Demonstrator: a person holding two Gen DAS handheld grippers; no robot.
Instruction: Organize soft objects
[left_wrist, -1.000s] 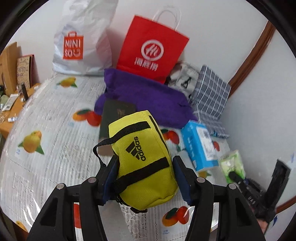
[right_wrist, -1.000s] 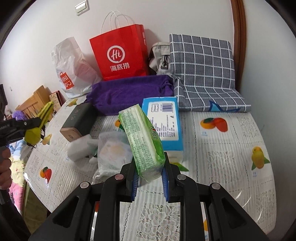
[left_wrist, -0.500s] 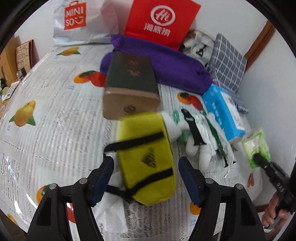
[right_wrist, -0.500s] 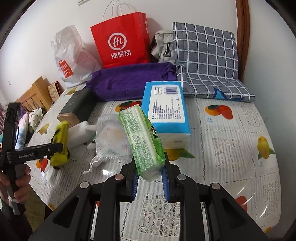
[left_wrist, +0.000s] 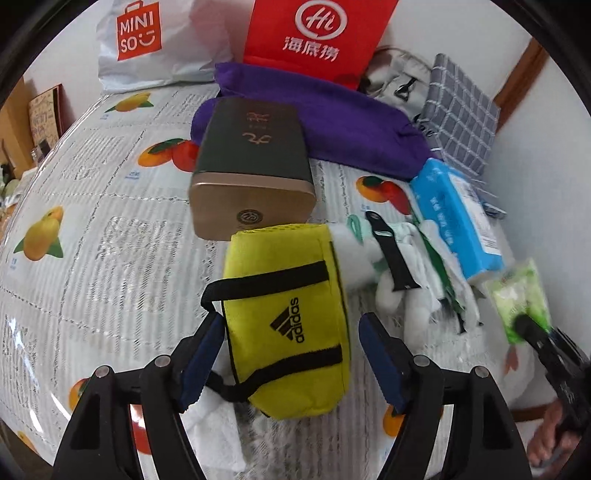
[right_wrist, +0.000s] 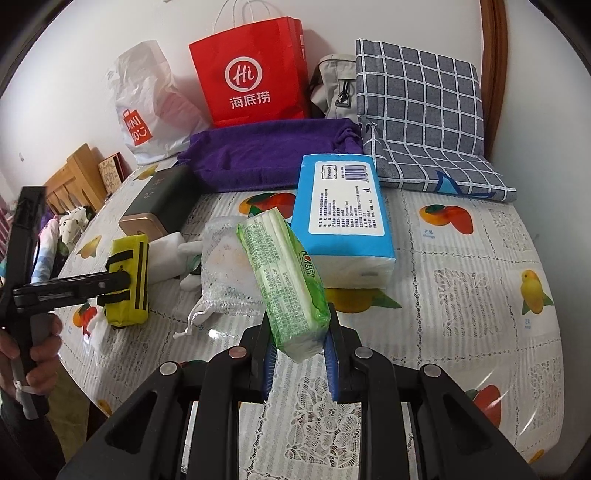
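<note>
The left gripper (left_wrist: 291, 363) stands with fingers spread, clear of a yellow pouch (left_wrist: 286, 317) lying on the table (left_wrist: 92, 236) near a dark tin (left_wrist: 255, 166). The right gripper (right_wrist: 300, 360) clamps a green tissue pack (right_wrist: 282, 280) above the near edge.

Two tissue packs (right_wrist: 343, 218) (right_wrist: 288, 280), two shopping bags (right_wrist: 251, 70) (right_wrist: 147, 107), one yellow pouch (left_wrist: 284, 317).

My left wrist camera looks steeply down, close over the yellow pouch (left_wrist: 288, 325); my right looks across the table (right_wrist: 480, 332) from its near edge. Both share the red bag (left_wrist: 314, 33).
</note>
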